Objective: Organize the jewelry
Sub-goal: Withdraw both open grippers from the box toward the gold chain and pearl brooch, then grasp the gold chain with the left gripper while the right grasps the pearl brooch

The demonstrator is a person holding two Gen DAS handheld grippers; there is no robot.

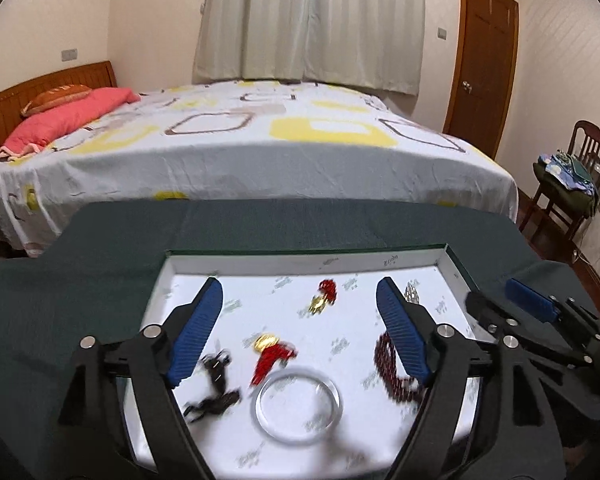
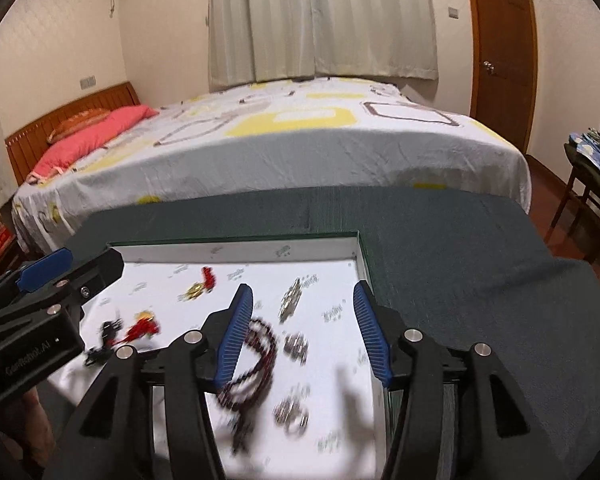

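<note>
Both claws, left claw [image 1: 300, 320] and right claw [image 2: 302, 326], gape empty above blurred jewelry, tray [image 1: 300, 266] partly hidden.

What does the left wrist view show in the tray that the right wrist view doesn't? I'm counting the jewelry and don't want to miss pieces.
Only the left wrist view shows the clear bangle lying flat near the tray's front.

Only the right wrist view shows the blurred silver pieces near the front and another silver cluster beside the dark beads.

Both show the dark red bead strand, the black piece, two red-and-gold ornaments, the silver brooch, and both grippers open: left, right.
</note>
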